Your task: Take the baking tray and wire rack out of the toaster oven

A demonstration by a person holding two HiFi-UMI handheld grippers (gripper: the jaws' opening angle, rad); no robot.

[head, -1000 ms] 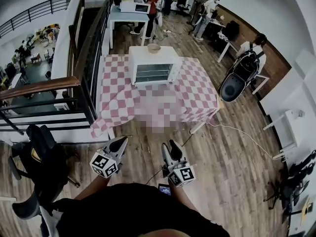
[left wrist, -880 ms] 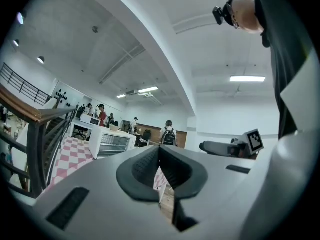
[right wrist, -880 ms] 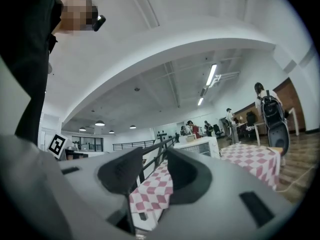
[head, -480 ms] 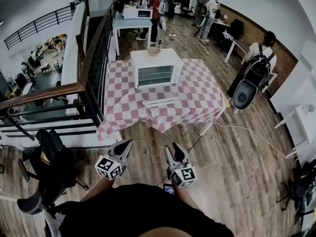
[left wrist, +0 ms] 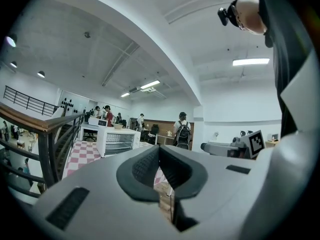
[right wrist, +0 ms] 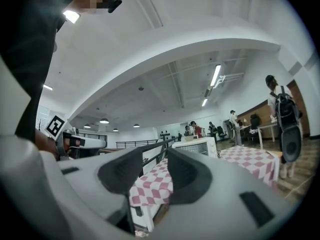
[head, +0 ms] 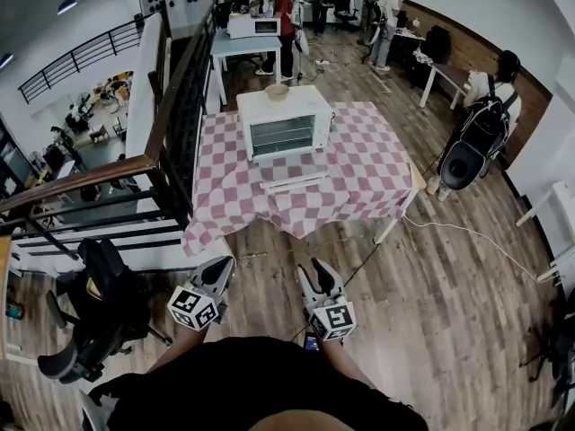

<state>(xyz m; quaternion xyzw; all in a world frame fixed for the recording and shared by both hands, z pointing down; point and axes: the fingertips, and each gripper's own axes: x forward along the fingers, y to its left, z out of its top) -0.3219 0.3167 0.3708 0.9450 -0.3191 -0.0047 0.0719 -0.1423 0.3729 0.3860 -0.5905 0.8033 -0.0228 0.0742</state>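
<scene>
A white toaster oven [head: 280, 124] stands on a table with a pink checked cloth [head: 359, 169], well ahead of me across the wooden floor. Wire shelves show in its front, and a long pale flat piece [head: 293, 182] lies on the cloth before it. Both grippers are held low near my body, far from the table. My left gripper [head: 218, 266] is shut with nothing in it. My right gripper [head: 316, 269] is open and empty. The oven [left wrist: 117, 141] shows beyond the meeting pads of the left gripper [left wrist: 160, 151]. The right gripper [right wrist: 155, 169] frames the tablecloth, with the oven [right wrist: 200, 146] above it.
A small bowl [head: 277, 90] sits on the oven. A dark stair railing [head: 171, 124] runs along the table's left. An office chair [head: 99, 303] stands at my left. A person with a backpack [head: 481, 137] stands right of the table, and a cable [head: 467, 241] crosses the floor.
The table and oven sit slightly lower in the head view as the camera shifts. Both grippers have drifted a little in front of my body; their jaws stand as before.
</scene>
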